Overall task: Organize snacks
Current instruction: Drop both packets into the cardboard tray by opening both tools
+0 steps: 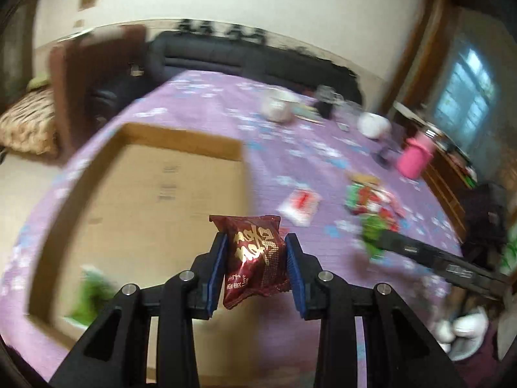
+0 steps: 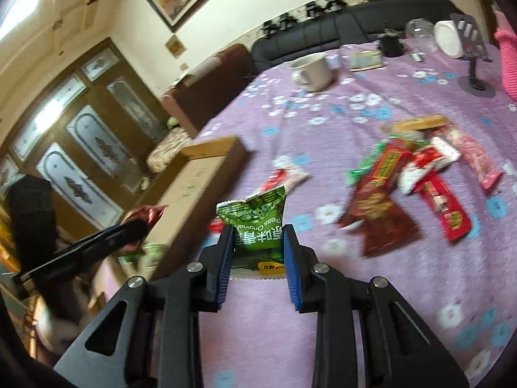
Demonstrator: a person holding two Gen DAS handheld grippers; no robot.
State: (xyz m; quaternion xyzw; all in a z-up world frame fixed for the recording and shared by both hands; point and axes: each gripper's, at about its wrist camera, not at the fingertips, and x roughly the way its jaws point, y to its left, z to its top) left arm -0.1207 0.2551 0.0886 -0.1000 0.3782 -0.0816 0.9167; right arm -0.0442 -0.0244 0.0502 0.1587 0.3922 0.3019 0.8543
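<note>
Two tongs clamping packets, cardboard box (image 1: 155,194) left, snack pile (image 2: 413,177) right

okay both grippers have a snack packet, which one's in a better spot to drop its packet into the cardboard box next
Left. The left hand-held gripper holds the maroon packet right at the cardboard box, by its near corner. The right hand-held gripper holds its green pea packet over the purple tablecloth, beside the box.
</note>
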